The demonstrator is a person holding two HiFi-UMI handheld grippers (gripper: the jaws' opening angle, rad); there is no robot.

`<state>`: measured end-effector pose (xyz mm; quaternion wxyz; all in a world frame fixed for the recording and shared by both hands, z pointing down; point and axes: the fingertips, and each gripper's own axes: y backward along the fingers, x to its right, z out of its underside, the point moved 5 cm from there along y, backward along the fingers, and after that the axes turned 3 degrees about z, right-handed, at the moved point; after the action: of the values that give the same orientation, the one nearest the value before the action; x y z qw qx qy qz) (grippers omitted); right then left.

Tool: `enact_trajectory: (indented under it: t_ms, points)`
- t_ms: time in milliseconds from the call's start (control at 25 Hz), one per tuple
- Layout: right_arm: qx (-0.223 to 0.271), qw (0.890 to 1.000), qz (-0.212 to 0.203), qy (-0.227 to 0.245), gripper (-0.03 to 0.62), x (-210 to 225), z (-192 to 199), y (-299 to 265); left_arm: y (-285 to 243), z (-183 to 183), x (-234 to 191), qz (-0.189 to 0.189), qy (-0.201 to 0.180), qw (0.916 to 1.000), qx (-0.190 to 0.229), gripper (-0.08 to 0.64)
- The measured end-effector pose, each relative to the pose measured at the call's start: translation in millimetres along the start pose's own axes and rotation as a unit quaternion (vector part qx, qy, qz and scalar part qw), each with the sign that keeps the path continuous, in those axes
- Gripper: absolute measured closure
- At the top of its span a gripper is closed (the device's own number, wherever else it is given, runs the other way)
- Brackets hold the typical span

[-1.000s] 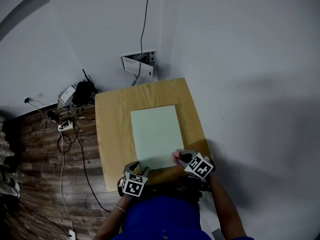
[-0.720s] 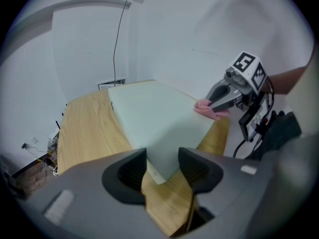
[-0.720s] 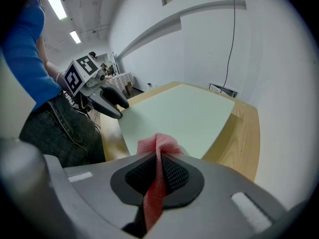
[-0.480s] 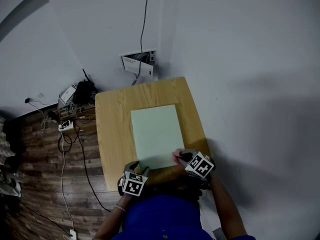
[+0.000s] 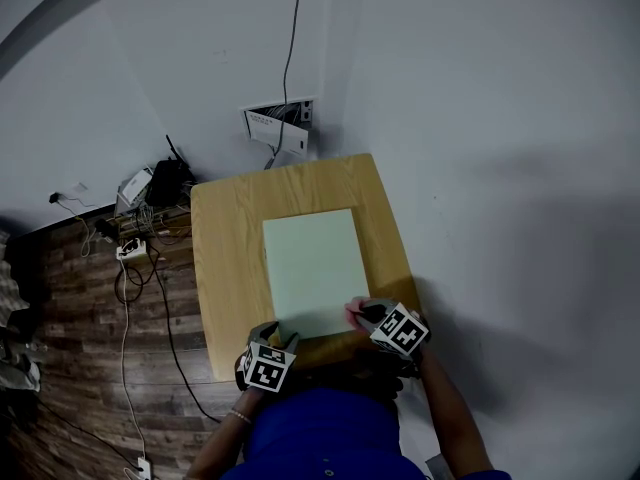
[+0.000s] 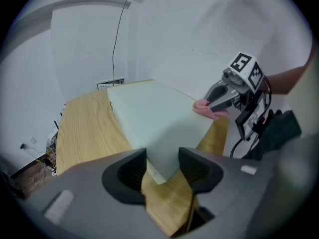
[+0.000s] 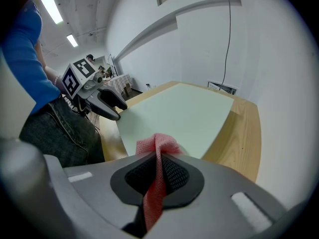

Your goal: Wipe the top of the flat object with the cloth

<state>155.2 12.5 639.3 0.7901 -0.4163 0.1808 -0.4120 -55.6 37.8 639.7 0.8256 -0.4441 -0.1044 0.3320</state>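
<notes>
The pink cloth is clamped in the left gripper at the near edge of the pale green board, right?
No: the right gripper clamps the pink cloth, as the right gripper view shows. The rest stands: it sits at the near edge of the pale green board.

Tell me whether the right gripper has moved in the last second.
No. The right gripper, shut on the pink cloth, sits at the same near right corner of the pale green board as a second ago.
</notes>
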Motion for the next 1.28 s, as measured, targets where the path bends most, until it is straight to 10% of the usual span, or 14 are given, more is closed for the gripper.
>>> enact_trajectory:
  t_ms: [480,720,1280]
  points:
    - [0.047,0.997,-0.012,-0.054,0.575,2.0,-17.4,6.4,5.4,-0.6,-7.6,0.022,0.003,0.9996,0.015,0.395]
    - [0.099,0.995,-0.016,-0.018,0.575,-7.2,-50.0,24.5,30.2,-42.8,-11.1,0.026,0.018,0.9915,0.126,0.495]
    - [0.328,0.941,0.082,0.021,0.575,-24.5,-150.8,136.3,129.3,-153.7,19.4,0.050,-0.024,0.9181,0.392,0.557]
